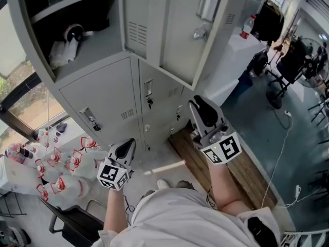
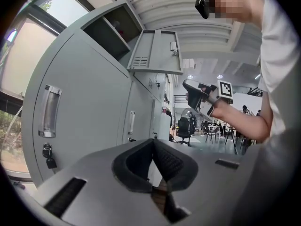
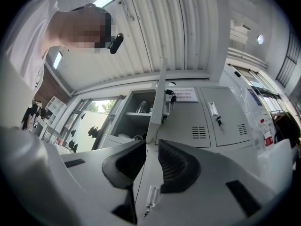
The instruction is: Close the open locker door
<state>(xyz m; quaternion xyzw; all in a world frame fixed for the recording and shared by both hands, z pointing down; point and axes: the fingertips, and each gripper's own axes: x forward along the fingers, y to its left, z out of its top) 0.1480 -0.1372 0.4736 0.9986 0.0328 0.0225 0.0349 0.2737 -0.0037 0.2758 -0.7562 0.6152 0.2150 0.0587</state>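
The left gripper has its 2 jaws pressed together at the tips, with nothing between them. Beyond and to the left of those jaws stands a closed lower locker with a chrome handle and a small padlock under it. High above the jaw tips the open locker door juts out from the top row.

The right gripper is held higher, its 2 jaws a narrow gap apart and gripping nothing. The open locker door shows edge-on straight ahead of that gap, rising just past the jaw tips, with keys hanging from its lock. In the head view the door's lower corner sits just beyond the jaws, apart from them. To the left of the jaws lies the open compartment with its shelf; to the right is 1 closed locker with vents. Low in the gap between the jaws a clear handle on a lower door is visible
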